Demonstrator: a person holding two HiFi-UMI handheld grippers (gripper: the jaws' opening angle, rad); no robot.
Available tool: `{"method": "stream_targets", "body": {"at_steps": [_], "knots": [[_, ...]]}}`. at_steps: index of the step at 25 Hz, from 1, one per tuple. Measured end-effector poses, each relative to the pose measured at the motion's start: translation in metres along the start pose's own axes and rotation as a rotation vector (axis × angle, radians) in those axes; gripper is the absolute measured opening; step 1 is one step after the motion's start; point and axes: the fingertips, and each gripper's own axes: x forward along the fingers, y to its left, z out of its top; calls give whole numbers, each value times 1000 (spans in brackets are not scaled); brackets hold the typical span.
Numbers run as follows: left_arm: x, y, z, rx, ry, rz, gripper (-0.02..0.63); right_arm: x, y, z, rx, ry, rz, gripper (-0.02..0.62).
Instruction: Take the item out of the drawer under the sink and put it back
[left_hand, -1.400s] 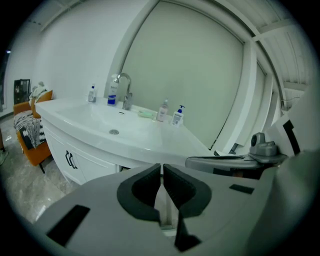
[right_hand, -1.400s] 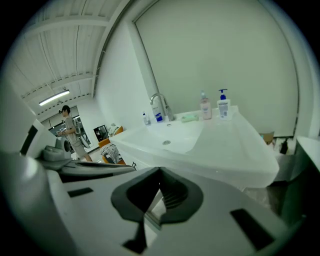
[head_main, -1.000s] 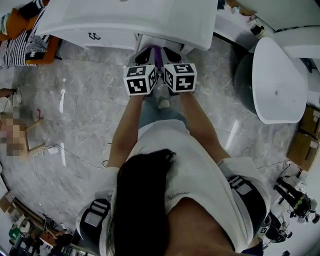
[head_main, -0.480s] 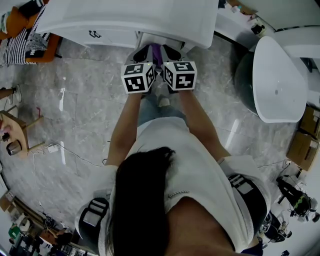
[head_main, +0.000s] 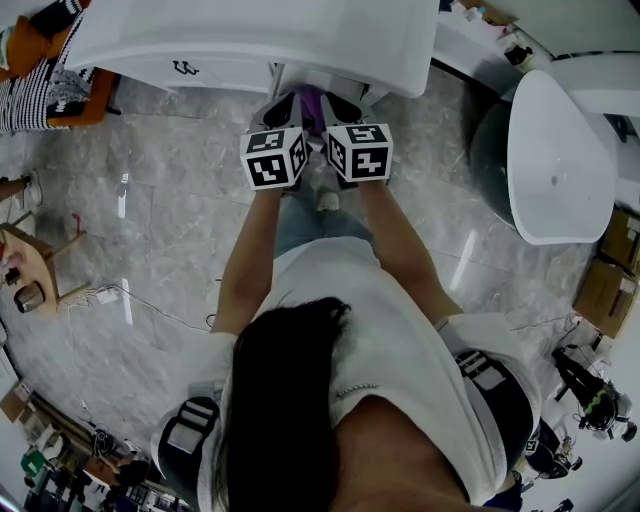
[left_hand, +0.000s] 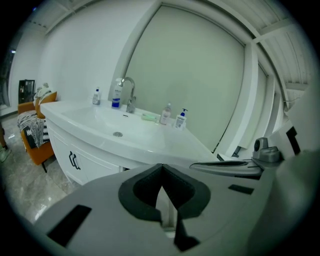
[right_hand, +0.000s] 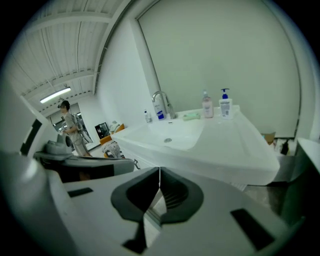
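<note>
White glossy sink vanity (head_main: 250, 40) ahead, left gripper (left_hand: 161, 175) and right gripper (right_hand: 159, 175) jaws pressed together on nothing, so the task looks unstarted or already finished.

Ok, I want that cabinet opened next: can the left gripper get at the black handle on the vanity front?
Probably yes. The black handle sits off to the left of the left gripper, with nothing in between. Its jaws are shut, though, so they must open first.
</note>
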Motion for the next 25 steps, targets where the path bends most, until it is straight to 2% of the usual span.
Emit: {"method": "stream_targets", "body": {"at_steps": [2,9,10,11,12,18,20,25], "knots": [[5,4,-5,-10,21,-4,5,6,-2,-7,45,12,27,17],[21,24,-15,-33,70,10,5,25,-13,-25,113,44,19,26],[24,26,-17,-44,75,11,5,28,-13,-26,120,51,23,38],[27,28,-20,-54,81,14,5,31,-13,-28,122,62,29,101],[29,30,-22,-60,87,17,5,35,-13,-30,120,75,37,130],[42,47,-34,-79,124,30,5,58,-14,-39,115,121,45,144],[47,53,-37,-94,133,35,5,66,-16,-42,121,137,49,166],[62,68,-46,-88,160,45,5,90,-18,-53,109,179,65,179]]}}
